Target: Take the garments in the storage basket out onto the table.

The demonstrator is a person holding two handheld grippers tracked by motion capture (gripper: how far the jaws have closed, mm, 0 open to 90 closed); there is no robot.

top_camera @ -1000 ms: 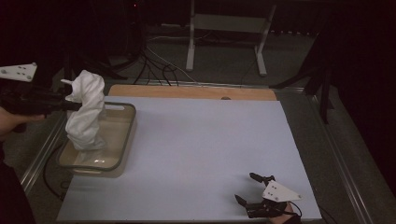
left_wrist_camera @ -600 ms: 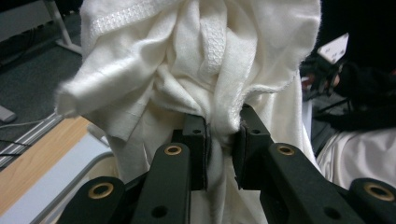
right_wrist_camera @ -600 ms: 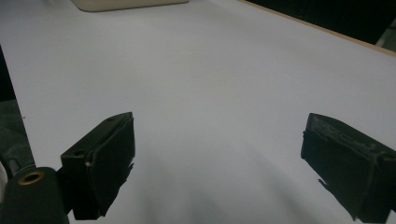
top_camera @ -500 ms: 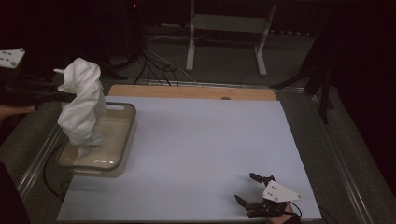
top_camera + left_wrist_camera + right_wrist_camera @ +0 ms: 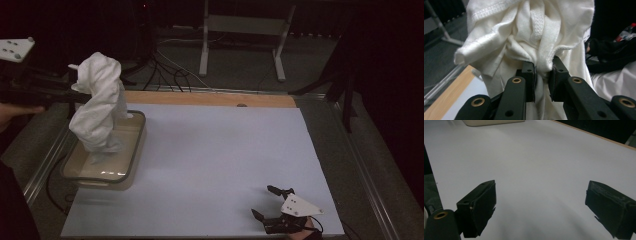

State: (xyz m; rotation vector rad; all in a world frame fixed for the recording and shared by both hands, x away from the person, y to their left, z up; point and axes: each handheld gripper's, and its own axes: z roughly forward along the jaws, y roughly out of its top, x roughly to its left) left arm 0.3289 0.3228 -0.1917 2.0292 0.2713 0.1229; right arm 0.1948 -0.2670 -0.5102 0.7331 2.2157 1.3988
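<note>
Cloth [image 5: 100, 107], soft and limp, hangs bunched above the tray [image 5: 131, 162] from our clenched left gripper [image 5: 543, 72]; we'd take a free edge next. Right gripper [image 5: 540, 202] rests released on the table [image 5: 225, 150].

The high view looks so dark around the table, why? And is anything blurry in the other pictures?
High view: light falls mainly on the white table and the white cloth; the room behind is dim. Left gripper view: the cloth is bright and sharp, and the nearest part of the left hand-held gripper is soft. Right gripper view: the right hand-held gripper casts soft grey shadows on the table.
</note>
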